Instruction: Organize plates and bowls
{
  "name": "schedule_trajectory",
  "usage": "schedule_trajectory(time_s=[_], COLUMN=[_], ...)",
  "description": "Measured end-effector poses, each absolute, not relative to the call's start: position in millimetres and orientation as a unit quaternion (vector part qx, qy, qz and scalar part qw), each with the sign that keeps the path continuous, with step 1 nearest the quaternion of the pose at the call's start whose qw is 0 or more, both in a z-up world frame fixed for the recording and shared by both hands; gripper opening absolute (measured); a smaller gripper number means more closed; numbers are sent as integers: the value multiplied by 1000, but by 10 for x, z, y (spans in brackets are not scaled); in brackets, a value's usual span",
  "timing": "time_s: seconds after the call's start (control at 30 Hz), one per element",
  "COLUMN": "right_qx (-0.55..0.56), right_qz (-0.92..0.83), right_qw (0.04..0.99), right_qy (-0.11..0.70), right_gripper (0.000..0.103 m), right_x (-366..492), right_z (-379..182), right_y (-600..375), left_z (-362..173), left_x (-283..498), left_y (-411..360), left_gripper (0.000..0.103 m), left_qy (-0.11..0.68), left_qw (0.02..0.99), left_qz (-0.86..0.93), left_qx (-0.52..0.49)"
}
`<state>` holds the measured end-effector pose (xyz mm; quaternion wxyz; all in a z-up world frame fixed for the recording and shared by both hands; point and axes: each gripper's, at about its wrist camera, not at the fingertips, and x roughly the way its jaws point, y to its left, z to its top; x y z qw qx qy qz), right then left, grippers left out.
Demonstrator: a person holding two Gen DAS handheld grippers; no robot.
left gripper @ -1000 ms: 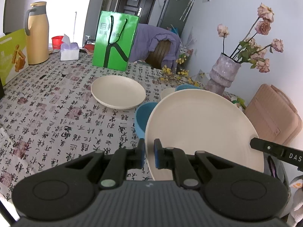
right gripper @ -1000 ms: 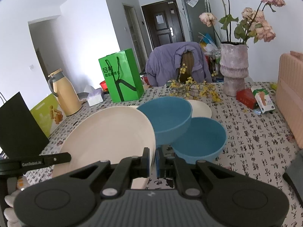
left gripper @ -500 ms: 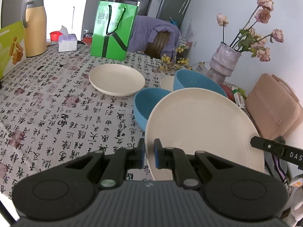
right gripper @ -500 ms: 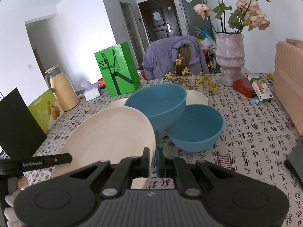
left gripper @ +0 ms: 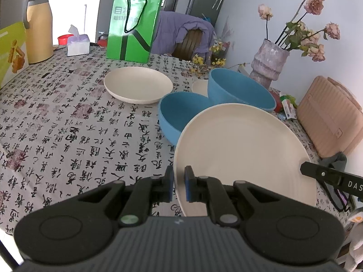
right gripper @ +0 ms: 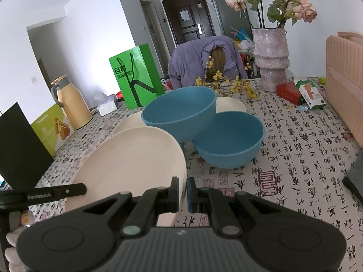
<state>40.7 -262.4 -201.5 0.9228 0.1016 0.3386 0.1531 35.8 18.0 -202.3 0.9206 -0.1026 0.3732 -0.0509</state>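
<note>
I see a green paper bag (left gripper: pixel 132 26) standing at the far side of the surface (left gripper: pixel 68 122), a tan thermos jug (left gripper: pixel 38 26) and tissue box (left gripper: pixel 78 44) left of it, a vase of dried roses (right gripper: pixel 271 59) right.

Table (left gripper: pixel 68 122) (calligraphy-print cloth) bears cream plate (left gripper: pixel 138 84), blue bowl (right gripper: pixel 229 140), green bag (left gripper: pixel 132 28), vase (right gripper: pixel 271 61).

Cream plate (left gripper: pixel 245 149) beside blue bowls (left gripper: pixel 181 111)

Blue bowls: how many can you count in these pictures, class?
2. One blue bowl rests on the tablecloth; the other blue bowl is raised, tilted over it. More may be hidden.
</note>
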Motion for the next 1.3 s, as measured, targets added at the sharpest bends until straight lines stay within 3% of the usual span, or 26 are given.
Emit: schedule_trajectory(time_s=[1.3], right_qx=[102], right_qz=[131], right_qw=[922], right_qy=[349], right_gripper=[7], right_x=[315], right_z=[-2553], right_y=[-2655], left_z=[-2500], left_x=[398], left_y=[10], left_gripper=[11], left_qy=[398], left_qw=[914], left_qz=[-43], left_qx=[-68])
